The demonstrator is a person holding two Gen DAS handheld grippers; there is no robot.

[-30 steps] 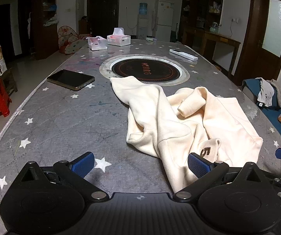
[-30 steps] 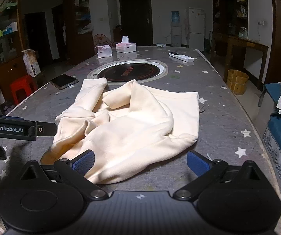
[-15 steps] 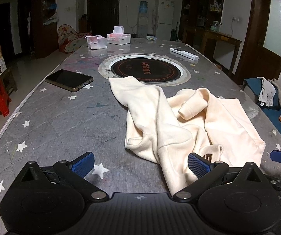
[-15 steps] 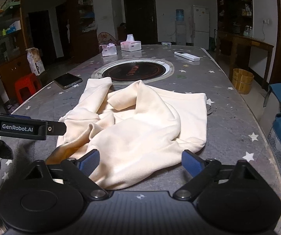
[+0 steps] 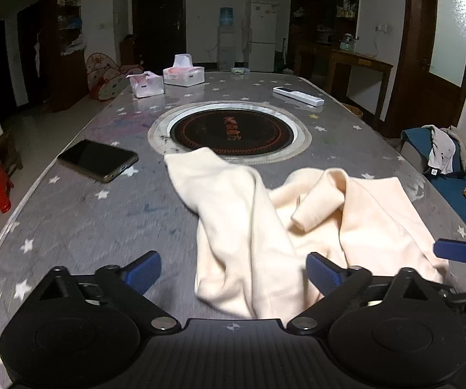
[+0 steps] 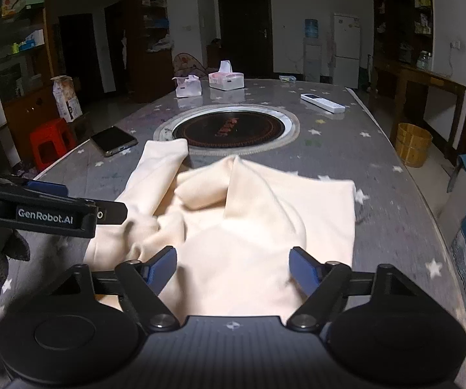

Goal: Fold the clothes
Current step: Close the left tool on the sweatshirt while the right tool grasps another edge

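A cream sweatshirt (image 5: 265, 220) lies crumpled on the grey star-patterned table (image 5: 87, 220); it also shows in the right wrist view (image 6: 249, 227). One sleeve stretches toward the round hotplate (image 5: 229, 133). My left gripper (image 5: 233, 269) is open over the garment's near left edge, its right finger over the cloth. My right gripper (image 6: 233, 265) is open, with the near hem between its fingers; it is slightly narrower than before. The left gripper's body shows in the right wrist view (image 6: 51, 210) at the left.
A phone (image 5: 98, 160) lies left of the sweatshirt. A remote (image 5: 297, 95) and two tissue boxes (image 5: 182, 74) sit at the far end. A red stool (image 6: 51, 142) and a wooden bucket (image 6: 414, 144) stand on the floor beside the table.
Both grippers moved forward and lower over the sweatshirt's near edge. The right gripper's fingers narrowed somewhat. The garment has not been lifted.
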